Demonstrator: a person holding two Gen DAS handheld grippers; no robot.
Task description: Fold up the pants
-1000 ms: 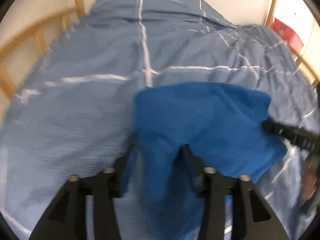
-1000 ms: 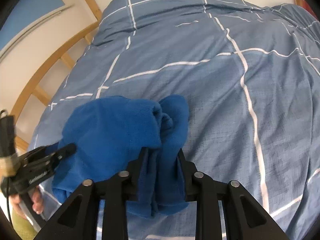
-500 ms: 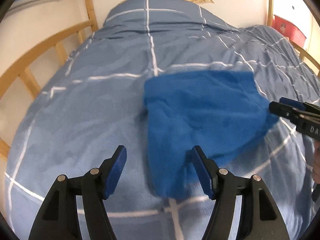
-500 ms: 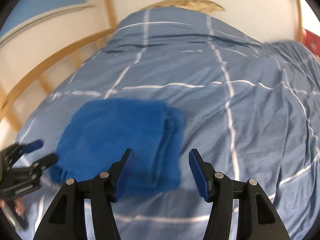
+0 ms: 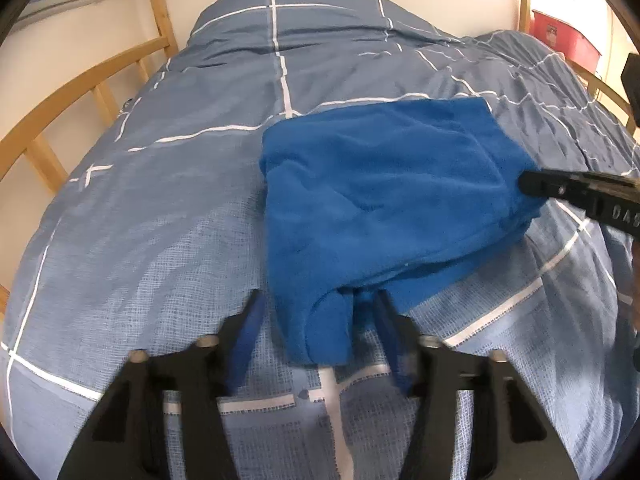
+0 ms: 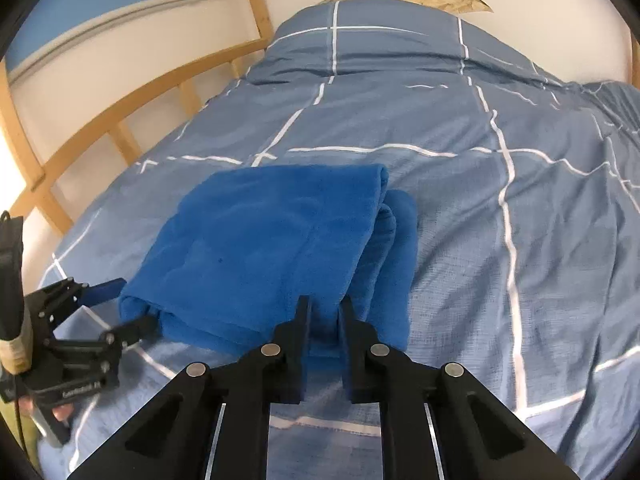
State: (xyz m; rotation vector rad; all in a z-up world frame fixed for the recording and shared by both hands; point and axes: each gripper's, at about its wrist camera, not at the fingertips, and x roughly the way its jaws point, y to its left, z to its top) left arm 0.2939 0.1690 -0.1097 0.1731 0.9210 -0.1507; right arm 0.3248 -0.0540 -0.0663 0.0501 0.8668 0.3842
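Observation:
The blue fleece pants (image 5: 384, 196) lie folded in a thick bundle on the blue checked duvet (image 5: 160, 208); they also show in the right wrist view (image 6: 272, 248). My left gripper (image 5: 316, 320) is open, its fingers on either side of the bundle's near left corner. It shows at the left of the right wrist view (image 6: 128, 308). My right gripper (image 6: 324, 312) has its jaws nearly closed, pinching the bundle's near edge. It shows as a dark tip at the bundle's right edge in the left wrist view (image 5: 532, 182).
A wooden bed rail (image 6: 132, 108) runs along the left side of the bed. A pillow lump lies under the duvet at the head (image 6: 384, 28). A red box (image 5: 564, 36) stands beyond the right side.
Both grippers let go of the pants and opened as the bundle dropped onto the duvet. Since then the right gripper has closed on the near edge and the left has moved up to its corner.

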